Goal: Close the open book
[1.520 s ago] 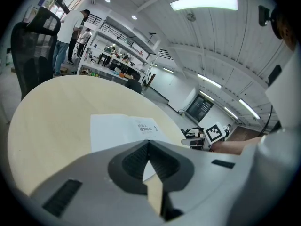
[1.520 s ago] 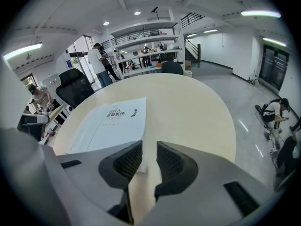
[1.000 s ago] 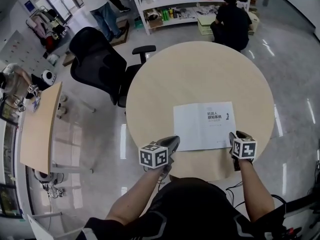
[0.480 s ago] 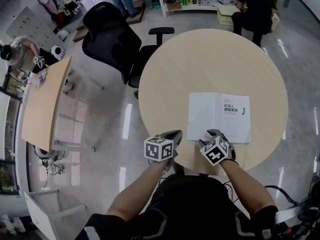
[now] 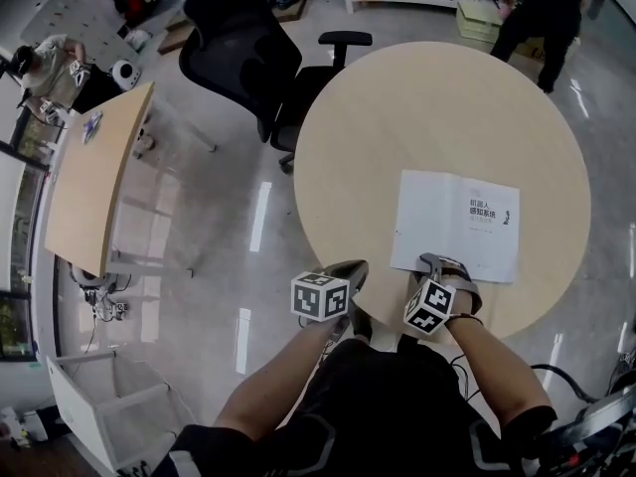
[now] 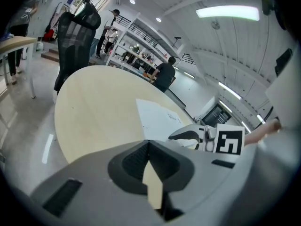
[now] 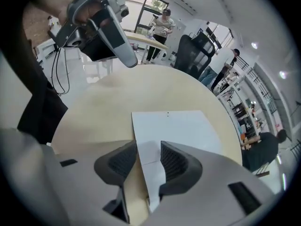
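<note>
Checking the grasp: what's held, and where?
Nothing held yet: the right gripper has just been closing, jaws apart astride the book at its near-left corner; the left gripper shut, empty.

Bright overhead strip light (image 6: 227, 12), glare streaks on floor (image 5: 260, 217), fisheye-bent edges, dark vignetted corners.

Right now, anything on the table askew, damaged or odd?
Nothing stands out. The book lies flat on the table, only slightly turned, no creases visible. The right tool straddles its near edge; its jaws have just been closing but stand apart, page edge between them.
</note>
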`<action>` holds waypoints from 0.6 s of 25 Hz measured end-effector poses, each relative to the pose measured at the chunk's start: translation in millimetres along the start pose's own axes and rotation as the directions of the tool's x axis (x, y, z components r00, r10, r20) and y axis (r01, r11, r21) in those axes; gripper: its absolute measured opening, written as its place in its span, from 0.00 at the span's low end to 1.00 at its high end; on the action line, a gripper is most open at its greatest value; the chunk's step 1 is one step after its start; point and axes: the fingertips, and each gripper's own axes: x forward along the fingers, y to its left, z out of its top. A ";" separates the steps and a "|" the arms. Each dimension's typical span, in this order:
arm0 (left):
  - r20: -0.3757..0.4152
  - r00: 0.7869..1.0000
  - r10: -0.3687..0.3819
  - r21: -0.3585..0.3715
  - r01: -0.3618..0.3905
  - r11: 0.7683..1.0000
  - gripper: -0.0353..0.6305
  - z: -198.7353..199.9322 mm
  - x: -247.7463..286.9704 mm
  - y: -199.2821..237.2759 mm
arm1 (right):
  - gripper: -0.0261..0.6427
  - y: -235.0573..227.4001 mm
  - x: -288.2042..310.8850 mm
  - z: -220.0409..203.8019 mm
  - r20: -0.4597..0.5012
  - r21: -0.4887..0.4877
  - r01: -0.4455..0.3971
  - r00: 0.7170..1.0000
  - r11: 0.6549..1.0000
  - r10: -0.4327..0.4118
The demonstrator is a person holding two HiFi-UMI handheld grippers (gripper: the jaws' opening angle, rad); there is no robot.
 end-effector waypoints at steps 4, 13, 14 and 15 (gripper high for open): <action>-0.005 1.000 -0.013 0.010 0.013 1.000 0.03 0.8 2.0 -0.6 | 0.28 2.7 4.6 -4.5 -0.025 -0.081 0.021 0.999 0.997 -0.023; -0.025 0.999 -0.041 0.052 0.042 0.998 0.03 7.6 4.7 -12.6 | 0.07 -3.2 -14.5 8.7 0.088 -0.035 0.156 0.984 0.987 -0.152; -0.028 0.999 -0.044 0.058 0.045 0.997 0.03 8.5 5.2 -13.6 | 0.06 -7.4 -20.8 10.2 0.109 0.016 0.168 0.980 0.986 -0.169; -0.030 0.998 -0.047 0.062 0.049 0.997 0.03 9.3 5.9 -14.8 | 0.06 -11.5 -27.9 10.8 0.129 0.078 0.171 0.975 0.982 -0.180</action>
